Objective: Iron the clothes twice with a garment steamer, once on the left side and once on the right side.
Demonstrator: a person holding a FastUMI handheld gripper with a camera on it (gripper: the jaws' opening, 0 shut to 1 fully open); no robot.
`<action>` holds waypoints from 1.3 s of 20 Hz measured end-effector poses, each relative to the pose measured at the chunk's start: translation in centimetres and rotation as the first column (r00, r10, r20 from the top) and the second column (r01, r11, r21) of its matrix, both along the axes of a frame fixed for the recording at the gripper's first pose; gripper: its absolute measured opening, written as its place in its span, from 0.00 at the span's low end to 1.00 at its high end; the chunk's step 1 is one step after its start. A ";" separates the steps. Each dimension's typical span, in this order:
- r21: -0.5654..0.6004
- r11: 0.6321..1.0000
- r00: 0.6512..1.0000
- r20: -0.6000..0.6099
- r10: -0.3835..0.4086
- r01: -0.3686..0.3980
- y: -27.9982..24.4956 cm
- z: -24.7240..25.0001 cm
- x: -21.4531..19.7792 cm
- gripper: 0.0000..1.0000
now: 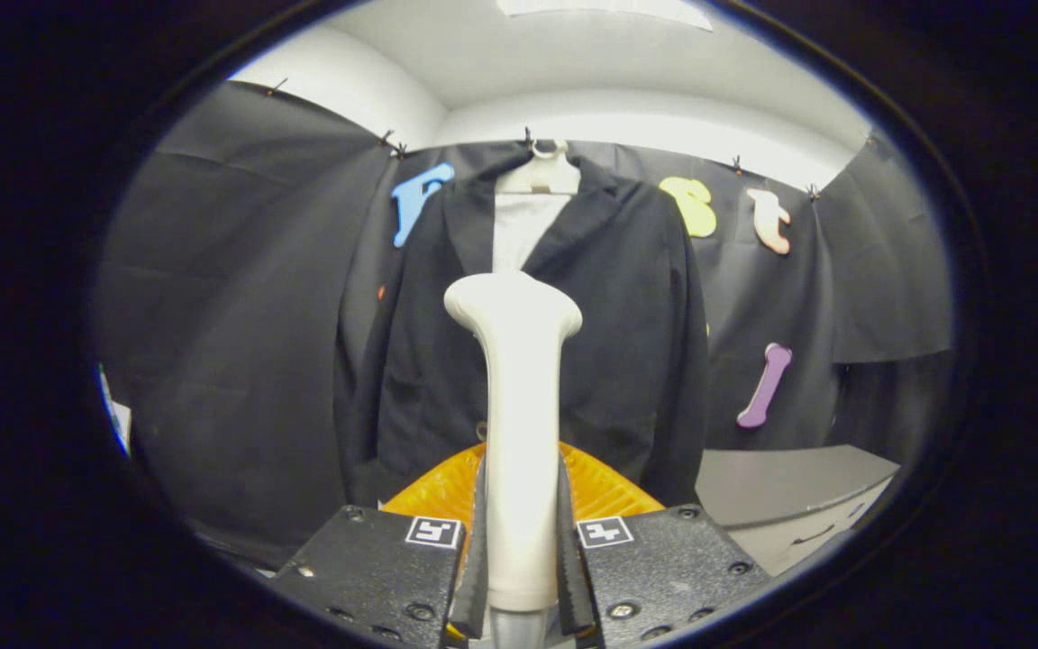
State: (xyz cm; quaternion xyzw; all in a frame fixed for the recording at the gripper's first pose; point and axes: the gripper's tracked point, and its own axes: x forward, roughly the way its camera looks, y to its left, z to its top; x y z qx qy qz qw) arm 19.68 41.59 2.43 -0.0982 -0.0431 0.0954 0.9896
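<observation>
A white garment steamer [516, 406] stands upright between my fingers, its handle clamped low down and its wide head rising in front of the jacket's chest. My gripper [521, 541] is shut on that handle, both fingers pressing its sides. Beyond it hangs a black suit jacket [627, 324] on a white hanger [544, 173], with a white shirt panel [519, 234] showing between the lapels. The steamer head sits about level with the jacket's middle, near its centre line; I cannot tell whether it touches the cloth.
An orange ribbed object [447, 491] lies just beyond my fingers, below the jacket's hem. A grey table [789, 487] stands to the right of the jacket. Black cloth walls close in on both sides.
</observation>
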 end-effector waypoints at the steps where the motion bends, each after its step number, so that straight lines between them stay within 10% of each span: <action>1: 0.011 1.000 0.999 0.037 0.010 -0.011 0.7 1.6 0.4 0.34; 15: 0.042 0.993 0.934 0.344 0.092 -0.113 11.0 15.3 6.1 0.34; 26: 0.018 0.995 0.953 0.290 0.087 -0.097 12.4 12.7 9.5 0.33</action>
